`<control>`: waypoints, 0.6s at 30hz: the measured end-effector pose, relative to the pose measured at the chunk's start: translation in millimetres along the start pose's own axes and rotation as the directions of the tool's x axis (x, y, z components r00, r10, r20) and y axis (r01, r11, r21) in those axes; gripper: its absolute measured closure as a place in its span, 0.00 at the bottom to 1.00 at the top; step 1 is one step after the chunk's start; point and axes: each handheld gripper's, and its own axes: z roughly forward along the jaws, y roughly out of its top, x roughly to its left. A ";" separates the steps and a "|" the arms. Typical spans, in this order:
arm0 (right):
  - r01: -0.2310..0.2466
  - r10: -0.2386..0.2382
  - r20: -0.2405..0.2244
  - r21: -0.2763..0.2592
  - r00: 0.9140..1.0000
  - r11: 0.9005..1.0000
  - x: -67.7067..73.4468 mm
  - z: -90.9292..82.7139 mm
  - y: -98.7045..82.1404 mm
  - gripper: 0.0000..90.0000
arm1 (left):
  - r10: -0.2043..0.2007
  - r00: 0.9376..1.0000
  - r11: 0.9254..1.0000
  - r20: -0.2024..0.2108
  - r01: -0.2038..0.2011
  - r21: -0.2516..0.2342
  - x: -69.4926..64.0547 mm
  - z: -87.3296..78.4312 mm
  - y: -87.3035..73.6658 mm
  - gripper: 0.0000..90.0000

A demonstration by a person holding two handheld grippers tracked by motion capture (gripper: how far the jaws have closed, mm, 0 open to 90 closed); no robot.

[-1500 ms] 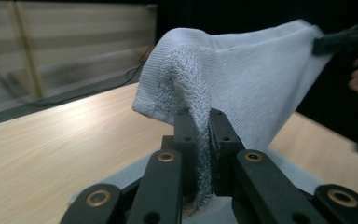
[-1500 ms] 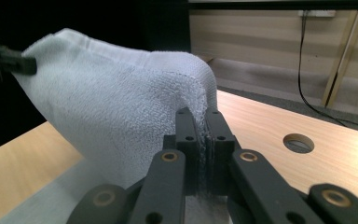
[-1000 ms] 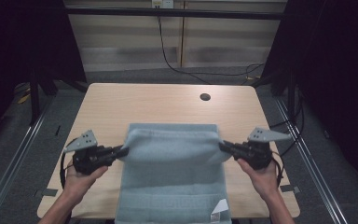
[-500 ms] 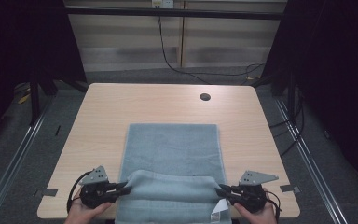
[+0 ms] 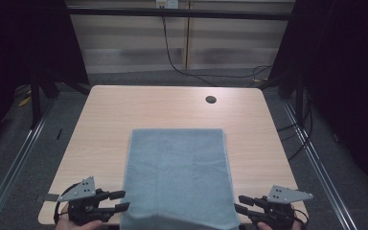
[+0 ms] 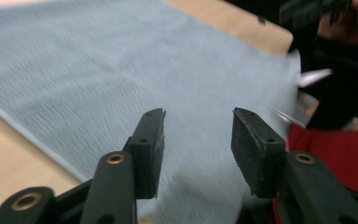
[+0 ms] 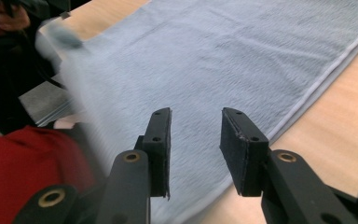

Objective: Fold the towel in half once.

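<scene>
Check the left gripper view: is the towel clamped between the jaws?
No, the left gripper has its jaws apart with nothing pinched, and the towel lies flat beyond them.

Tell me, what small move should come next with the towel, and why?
Probably draw both tools back from the towel. The left tool and right tool have just been opening, nothing sits between their jaws, and the towel lies folded flat on the table.

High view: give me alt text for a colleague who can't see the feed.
A grey-blue towel lies folded flat on a light wooden table, its near edge hanging over the table's front. The left gripper and the right gripper sit at the towel's near corners, jaws just opened, nothing between them. A small dark hole marks the table's far side.
</scene>
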 end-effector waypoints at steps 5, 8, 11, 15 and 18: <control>0.003 -0.003 -0.004 0.004 1.000 1.000 -16.8 26.2 16.4 0.68 | 0.011 0.999 1.000 -0.039 -0.011 0.007 29.8 21.7 26.1 0.61; 0.002 -0.002 0.000 0.023 1.000 1.000 -34.4 50.3 31.1 0.67 | -0.025 0.995 0.999 -0.099 0.029 0.042 60.1 46.1 36.4 0.62; -0.010 0.009 0.015 0.039 1.000 0.999 -53.7 75.4 46.4 0.64 | -0.037 0.986 0.995 -0.160 0.051 0.083 85.9 69.8 43.0 0.61; -0.022 0.018 0.054 0.082 0.998 0.996 -74.4 107.0 62.1 0.60 | -0.088 0.975 0.989 -0.203 0.109 0.098 107.8 94.6 45.5 0.60; -0.018 0.009 0.077 0.111 0.997 0.994 -86.2 129.0 66.7 0.59 | -0.083 0.970 0.984 -0.230 0.116 0.134 114.2 106.1 41.0 0.60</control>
